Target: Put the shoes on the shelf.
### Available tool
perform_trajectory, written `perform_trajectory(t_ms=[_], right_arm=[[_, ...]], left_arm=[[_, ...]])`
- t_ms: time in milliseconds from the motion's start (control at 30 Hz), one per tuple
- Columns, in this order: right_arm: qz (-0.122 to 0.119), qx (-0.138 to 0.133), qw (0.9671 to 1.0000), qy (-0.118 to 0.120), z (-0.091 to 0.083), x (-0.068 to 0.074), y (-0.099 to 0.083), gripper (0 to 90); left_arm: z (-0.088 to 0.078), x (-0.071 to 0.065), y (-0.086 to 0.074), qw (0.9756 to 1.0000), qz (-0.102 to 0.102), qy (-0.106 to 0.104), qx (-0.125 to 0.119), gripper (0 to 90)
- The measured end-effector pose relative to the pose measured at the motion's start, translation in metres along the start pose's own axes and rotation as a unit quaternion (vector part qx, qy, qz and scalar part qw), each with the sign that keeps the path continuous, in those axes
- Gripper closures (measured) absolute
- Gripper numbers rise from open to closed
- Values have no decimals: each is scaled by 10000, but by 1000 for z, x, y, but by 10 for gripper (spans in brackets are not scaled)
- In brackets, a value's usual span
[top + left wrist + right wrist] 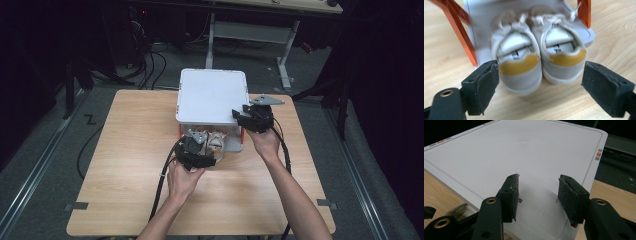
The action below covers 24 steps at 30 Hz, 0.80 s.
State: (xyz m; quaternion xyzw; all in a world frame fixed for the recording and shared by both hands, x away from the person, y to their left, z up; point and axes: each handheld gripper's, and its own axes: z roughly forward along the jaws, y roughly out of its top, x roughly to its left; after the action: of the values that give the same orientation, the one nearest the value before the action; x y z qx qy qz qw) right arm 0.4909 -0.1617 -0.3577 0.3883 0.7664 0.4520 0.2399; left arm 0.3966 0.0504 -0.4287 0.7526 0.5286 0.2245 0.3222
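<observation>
A pair of small white shoes (pixel 216 142) with yellow heel tabs stands on the lower shelf (pixel 480 17) of a white rack with orange legs (pixel 461 32), heels toward me. In the left gripper view the left shoe (pixel 517 57) and the right shoe (pixel 562 50) sit side by side. My left gripper (pixel 540 75) is open just behind the heels, its pads to either side and clear of them. My right gripper (pixel 539 195) hovers over the front right corner of the rack's white top (pixel 524 152), jaws apart with nothing between them. In the high view the left gripper (pixel 199 142) is at the rack's front and the right gripper (pixel 241 118) at its corner.
The rack (pixel 212 95) stands at the far middle of the wooden table (pixel 130 150). Cables trail from both grippers toward the near edge. Beyond the table are a dark floor with cables (pixel 150 65) and a desk frame (pixel 250 32).
</observation>
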Motion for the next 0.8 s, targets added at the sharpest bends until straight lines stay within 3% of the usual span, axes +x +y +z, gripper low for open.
perform_trajectory(t_ms=[200, 300, 467, 633, 800], right_arm=[[9, -27, 10000, -16, 0, 0, -1, 512], [8, -30, 10000, -9, 0, 0, -1, 512], [13, -34, 10000, -13, 0, 0, -1, 512], [15, -41, 10000, -57, 1, 2, -1, 513], [19, -29, 10000, -71, 1, 2, -1, 513]], left_arm=[[14, -2, -16, 9996, -123, -6, 238, 105], [24, -4, -19, 9989, -308, -88, 340, 86], [26, -6, -20, 9988, -374, 168, 273, 143], [36, -6, -20, 9970, -432, 394, 509, 155], [36, -6, -21, 9969, -505, 376, 465, 169]])
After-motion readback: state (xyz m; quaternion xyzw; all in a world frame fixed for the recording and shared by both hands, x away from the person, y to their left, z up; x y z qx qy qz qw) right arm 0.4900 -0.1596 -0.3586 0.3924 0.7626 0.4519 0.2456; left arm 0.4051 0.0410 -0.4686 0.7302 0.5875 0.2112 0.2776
